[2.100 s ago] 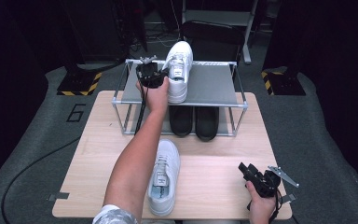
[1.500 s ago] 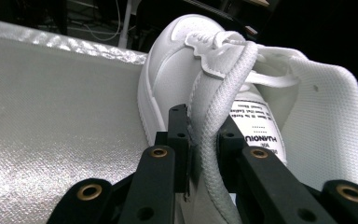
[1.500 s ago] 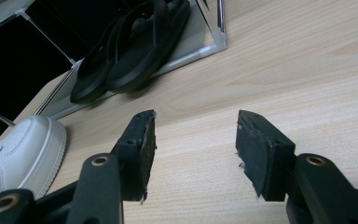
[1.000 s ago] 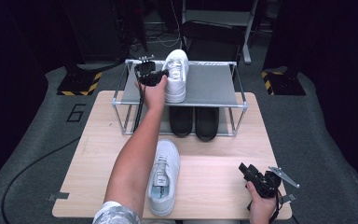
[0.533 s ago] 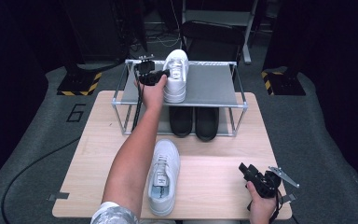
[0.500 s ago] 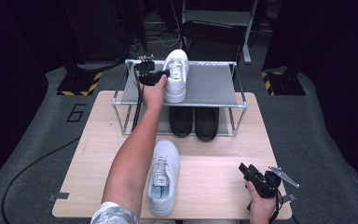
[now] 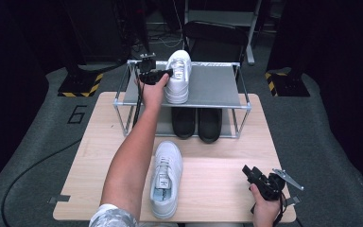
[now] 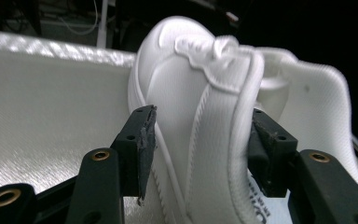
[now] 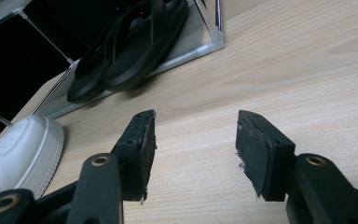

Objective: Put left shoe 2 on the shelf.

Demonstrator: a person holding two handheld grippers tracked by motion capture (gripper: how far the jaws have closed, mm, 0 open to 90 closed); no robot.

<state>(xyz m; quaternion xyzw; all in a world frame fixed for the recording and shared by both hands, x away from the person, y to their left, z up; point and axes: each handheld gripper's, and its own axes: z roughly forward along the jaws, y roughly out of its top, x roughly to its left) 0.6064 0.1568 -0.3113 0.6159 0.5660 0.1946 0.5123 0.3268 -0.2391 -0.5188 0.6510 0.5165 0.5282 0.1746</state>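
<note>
- The left gripper (image 7: 163,74) reaches to the far left of the grey metal two-tier shoe rack (image 7: 217,90), at the side of the white low-top leather sneaker (image 7: 179,75) that stands on the top shelf with its toe to the far side; I judge the long reach is needed because the rack sits at the far edge of the worktop
- In the left gripper view its fingers (image 8: 140,149) are set apart around the heel collar of that sneaker (image 8: 200,116), one outside the wall, the other inside the opening; a gap shows at the left pad, so the hold looks loose or let go, likely a shoe just placed, though I cannot tell
- A second white low-top sneaker (image 7: 164,177) lies on the pale wooden worktop (image 7: 217,156) near the person, toe to the far side, probably the pair's mate waiting its turn
- A pair of black shoes (image 7: 197,122) sits on the lower tier
- The right gripper (image 7: 255,177) rests at the near right, holding nothing, its fingers (image 9: 261,149) wide apart
- The right gripper view reveals those black shoes (image 9: 126,42) are flip-flop sandals, which the high view leaves unclear
</note>
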